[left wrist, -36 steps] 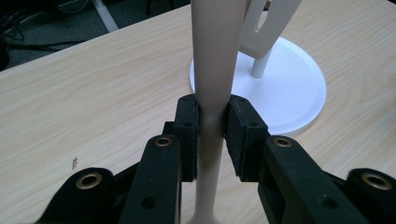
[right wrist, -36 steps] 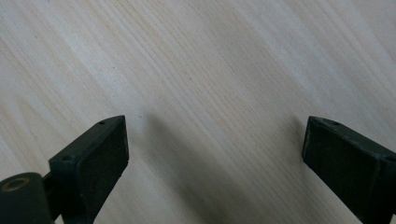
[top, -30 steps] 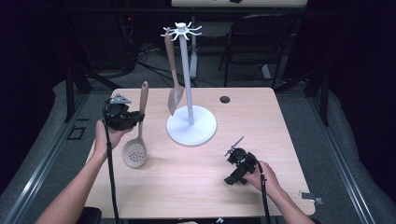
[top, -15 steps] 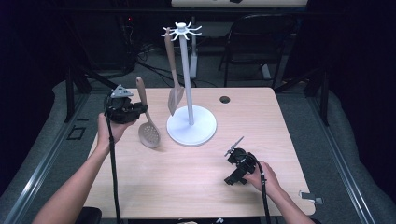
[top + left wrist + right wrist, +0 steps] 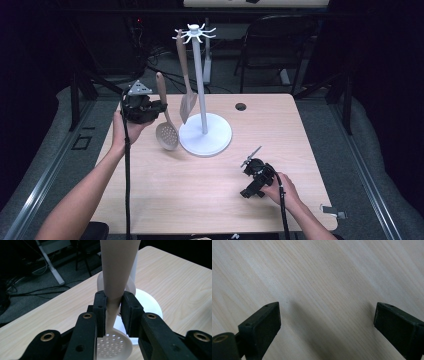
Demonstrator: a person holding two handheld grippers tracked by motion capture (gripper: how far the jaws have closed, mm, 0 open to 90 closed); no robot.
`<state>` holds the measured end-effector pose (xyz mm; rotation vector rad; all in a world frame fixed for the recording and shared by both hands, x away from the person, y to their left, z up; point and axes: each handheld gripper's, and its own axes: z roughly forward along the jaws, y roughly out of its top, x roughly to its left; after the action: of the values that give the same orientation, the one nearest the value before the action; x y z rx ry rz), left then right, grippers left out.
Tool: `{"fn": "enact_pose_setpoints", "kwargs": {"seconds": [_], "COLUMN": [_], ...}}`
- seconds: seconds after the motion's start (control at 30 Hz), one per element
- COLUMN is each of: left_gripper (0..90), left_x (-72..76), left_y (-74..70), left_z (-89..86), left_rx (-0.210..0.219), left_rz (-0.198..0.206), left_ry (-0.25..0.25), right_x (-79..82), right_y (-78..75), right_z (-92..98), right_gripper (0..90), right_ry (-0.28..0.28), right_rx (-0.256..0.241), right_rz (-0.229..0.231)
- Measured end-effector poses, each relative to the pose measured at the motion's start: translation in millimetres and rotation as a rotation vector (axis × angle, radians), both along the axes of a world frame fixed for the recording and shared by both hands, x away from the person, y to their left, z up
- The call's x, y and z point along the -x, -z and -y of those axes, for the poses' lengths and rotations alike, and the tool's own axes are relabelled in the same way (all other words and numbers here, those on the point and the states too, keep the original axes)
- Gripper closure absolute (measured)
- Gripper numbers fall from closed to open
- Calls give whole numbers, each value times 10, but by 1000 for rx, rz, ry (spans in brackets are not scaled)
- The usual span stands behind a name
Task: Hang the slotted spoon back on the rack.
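Bright, evenly lit table (image 5: pixel 200 200); dark surroundings; sharp views.

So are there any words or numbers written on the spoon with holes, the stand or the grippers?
None: there are no words, numbers or signs to read.
The slotted spoon held in the left gripper is plain beige.
The white stand and the spatula hanging on it are bare too.
The right gripper and the table carry no label that I can make out.
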<state>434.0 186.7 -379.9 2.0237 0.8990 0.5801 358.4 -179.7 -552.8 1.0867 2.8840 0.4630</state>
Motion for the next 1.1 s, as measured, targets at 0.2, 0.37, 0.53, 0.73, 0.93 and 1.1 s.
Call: {"fn": "enact_pose_setpoints", "kwargs": {"seconds": [0.2,0.37,0.53,0.73,0.93,1.1], "left_gripper": [751,751,751,751,750,750], "left_x": [-13,-19,-21,-57,-88,-117], "left_y": [-62,-131,-244,-372,-497,-604], "left_z": [79,130,195,267,334,400], "left_rx": [3,12,26,30,46,49], "left_rz": [9,12,8,23,34,45], "left_ry": [13,24,34,47,61,64], "right_x": [-1,-1,-3,-2,-3,-12], "right_y": [-2,-2,-6,-5,-8,-17], "right_z": [3,2,4,4,5,8], "right_gripper": [67,67,67,67,67,67], "right_ry": [0,-1,-4,-4,-6,-19], "right_rx": [-5,-4,1,2,3,14], "right_rz": [0,-1,0,-1,-1,-9]}}
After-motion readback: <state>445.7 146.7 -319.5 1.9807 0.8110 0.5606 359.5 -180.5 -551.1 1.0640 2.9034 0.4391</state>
